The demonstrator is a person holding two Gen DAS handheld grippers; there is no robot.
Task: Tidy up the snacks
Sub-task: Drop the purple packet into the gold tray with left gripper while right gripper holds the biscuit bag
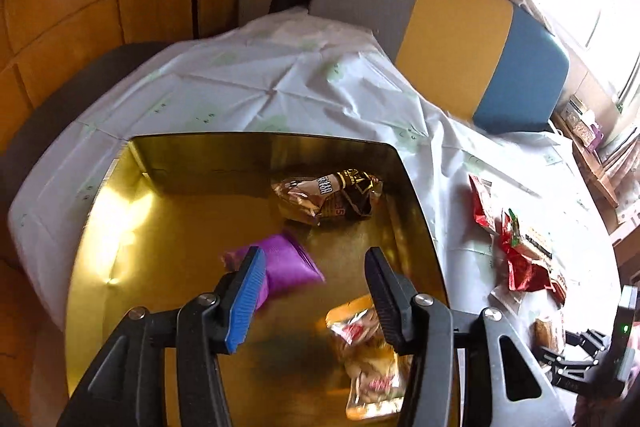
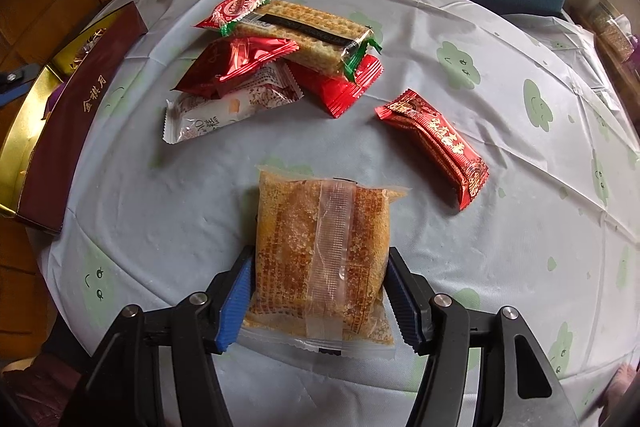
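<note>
Across the white-clothed table [image 2: 460, 187], a gold tin [image 1: 416, 187] fills the left wrist view's middle. Left tongs [image 1: 316, 267] hang parted and empty above it, a purple packet [image 1: 290, 263] blurred between them. Right tongs [image 2: 320, 275], at lower centre of their frame, pinch a clear-wrapped golden cake [image 2: 320, 247]. Red snack packets [image 2: 436, 143] lie beyond.

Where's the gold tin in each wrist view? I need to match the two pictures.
Left wrist: the gold tin fills the centre and lower frame, open, with snacks inside.
Right wrist: the gold tin sits at the far left edge, its maroon side wall facing the table.
Shared landmark: the pile of red snack packets on the tablecloth, right of the tin in both.
</note>
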